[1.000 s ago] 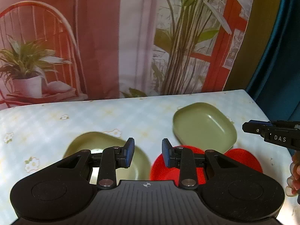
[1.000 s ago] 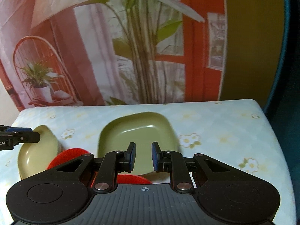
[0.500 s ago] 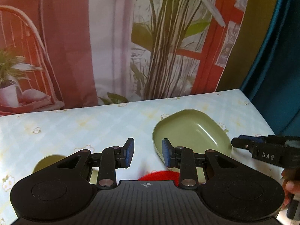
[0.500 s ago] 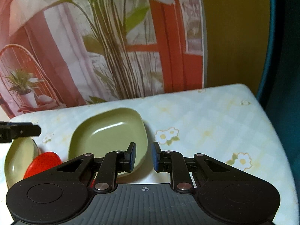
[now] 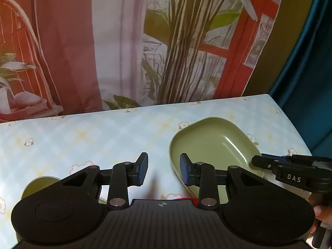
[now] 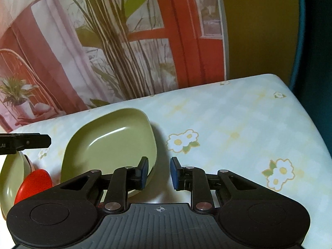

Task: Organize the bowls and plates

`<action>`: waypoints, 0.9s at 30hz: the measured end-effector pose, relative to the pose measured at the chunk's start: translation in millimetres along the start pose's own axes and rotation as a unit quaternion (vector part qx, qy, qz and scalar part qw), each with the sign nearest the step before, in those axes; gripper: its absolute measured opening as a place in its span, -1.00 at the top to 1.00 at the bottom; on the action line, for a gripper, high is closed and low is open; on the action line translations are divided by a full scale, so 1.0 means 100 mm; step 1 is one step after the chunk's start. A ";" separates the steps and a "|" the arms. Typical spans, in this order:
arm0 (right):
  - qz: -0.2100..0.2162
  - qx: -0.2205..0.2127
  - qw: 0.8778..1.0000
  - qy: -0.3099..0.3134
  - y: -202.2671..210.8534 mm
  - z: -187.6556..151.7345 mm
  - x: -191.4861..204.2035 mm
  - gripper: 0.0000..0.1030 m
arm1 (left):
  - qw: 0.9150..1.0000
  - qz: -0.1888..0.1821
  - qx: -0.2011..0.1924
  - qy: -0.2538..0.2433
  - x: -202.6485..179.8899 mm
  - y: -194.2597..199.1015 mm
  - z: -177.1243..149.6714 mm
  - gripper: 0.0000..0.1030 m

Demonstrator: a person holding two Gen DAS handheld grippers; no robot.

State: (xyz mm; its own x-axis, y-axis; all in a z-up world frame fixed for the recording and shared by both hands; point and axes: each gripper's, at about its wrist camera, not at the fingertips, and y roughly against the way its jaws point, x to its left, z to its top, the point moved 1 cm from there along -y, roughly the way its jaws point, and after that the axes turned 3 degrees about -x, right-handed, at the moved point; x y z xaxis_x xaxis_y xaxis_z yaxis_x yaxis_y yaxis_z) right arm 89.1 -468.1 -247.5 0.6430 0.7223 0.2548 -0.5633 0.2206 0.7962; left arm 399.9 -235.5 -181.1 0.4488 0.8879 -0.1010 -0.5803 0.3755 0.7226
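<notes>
A green squarish plate (image 5: 213, 145) lies on the flowered tablecloth, right of my left gripper (image 5: 164, 171), which is open and empty above the cloth. In the right wrist view the same plate (image 6: 110, 143) sits just left of my right gripper (image 6: 159, 172), open and empty, its left pad at the plate's near right rim. A second green dish (image 6: 10, 178) and a red plate (image 6: 34, 183) lie at the far left. The second green dish (image 5: 39, 184) also shows low left in the left wrist view, mostly hidden.
The right gripper's tips (image 5: 267, 162) reach in from the right in the left wrist view. The left gripper's tip (image 6: 27, 142) enters at the left of the right wrist view. A printed backdrop (image 5: 145, 41) stands behind the table. The table's right edge (image 6: 311, 120) drops off.
Both grippers swung right and moved closer to the green plate. The right gripper's jaws opened wider. The red plates have almost passed from the left wrist view.
</notes>
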 end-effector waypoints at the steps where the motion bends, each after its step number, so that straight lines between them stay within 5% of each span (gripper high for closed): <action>1: 0.004 0.000 1.000 0.000 0.00 0.00 0.00 0.75 | 1.000 0.001 0.001 0.000 0.00 -0.01 0.00 0.32; 23: 0.013 -0.004 1.000 0.002 -0.02 -0.03 -0.04 0.87 | 0.999 -0.026 0.000 0.019 -0.03 -0.26 0.03 0.32; 25: 0.013 -0.006 1.000 0.000 -0.02 -0.04 -0.05 0.87 | 1.000 -0.027 -0.001 0.010 -0.06 -0.28 0.02 0.68; 27: 0.014 -0.008 1.000 -0.004 -0.02 -0.05 -0.05 0.88 | 0.999 -0.032 -0.001 0.002 -0.10 -0.28 0.02 0.82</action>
State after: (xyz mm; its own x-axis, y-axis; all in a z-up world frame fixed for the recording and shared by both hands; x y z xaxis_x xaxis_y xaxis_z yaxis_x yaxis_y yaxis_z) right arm 85.0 -469.0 -253.2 0.6306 0.7233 0.2815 -0.5892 0.2100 0.7802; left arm 412.9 -255.1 -199.4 0.4827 0.8629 -0.1499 -0.5517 0.4325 0.7131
